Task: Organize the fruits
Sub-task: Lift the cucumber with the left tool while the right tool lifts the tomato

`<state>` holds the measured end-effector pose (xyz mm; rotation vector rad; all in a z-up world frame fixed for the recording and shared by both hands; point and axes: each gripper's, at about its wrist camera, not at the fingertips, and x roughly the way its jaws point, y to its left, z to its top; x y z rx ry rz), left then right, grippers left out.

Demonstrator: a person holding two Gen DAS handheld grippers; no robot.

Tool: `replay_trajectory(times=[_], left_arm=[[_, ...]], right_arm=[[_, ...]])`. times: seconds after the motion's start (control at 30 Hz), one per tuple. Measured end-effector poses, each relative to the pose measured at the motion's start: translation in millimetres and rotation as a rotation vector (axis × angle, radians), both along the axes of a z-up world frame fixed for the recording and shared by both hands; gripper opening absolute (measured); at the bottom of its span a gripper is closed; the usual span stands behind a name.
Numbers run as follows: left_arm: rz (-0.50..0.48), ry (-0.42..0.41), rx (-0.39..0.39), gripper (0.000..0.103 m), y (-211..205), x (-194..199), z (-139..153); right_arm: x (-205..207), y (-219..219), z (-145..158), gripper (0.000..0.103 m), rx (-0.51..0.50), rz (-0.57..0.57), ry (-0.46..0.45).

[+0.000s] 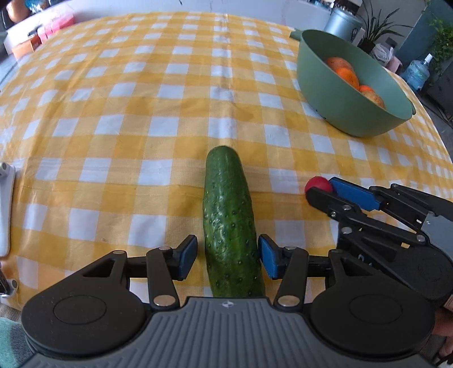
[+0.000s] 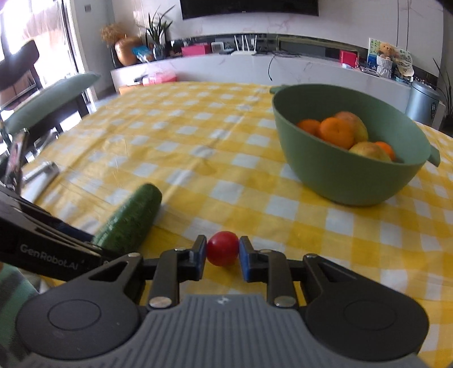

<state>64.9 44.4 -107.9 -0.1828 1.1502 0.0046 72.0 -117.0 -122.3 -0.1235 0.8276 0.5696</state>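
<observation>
A home living-dining room; a dark flat screen [image 2: 249,8] hangs on a marbled wall above a long white ledge [image 2: 283,66] crowded with a router [image 2: 245,45], boxes, a teddy bear [image 2: 385,51] and potted plants [image 2: 157,34]; a yellow checked cloth [image 2: 198,136] covers the tabletop; a cushioned chair [image 2: 48,99] stands beside it; a water jug [image 1: 416,72] sits on the floor.

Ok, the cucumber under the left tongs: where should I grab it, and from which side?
Grip the cucumber across its width, a little nearer the middle than where the left tongs now straddle it, coming down from above. It lies flat on the checked cloth, lengthwise along the tongs' line, so its long sides face the pads. A more central hold should tip less.
</observation>
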Motion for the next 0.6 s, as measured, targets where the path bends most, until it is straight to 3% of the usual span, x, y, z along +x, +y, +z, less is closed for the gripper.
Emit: replay_trajectory(times=[0.2, 0.6], left_arm=[[0.031, -0.093, 0.015, 0.044, -2, -6, -1], [0.018, -0.12, 0.038, 0.043, -6, -9, 0]], right_arm=[[-7, 12, -3, 0.026, -0.067, 0.028, -0.067], [1, 4, -7, 0.023, -0.054, -0.029, -0.024]])
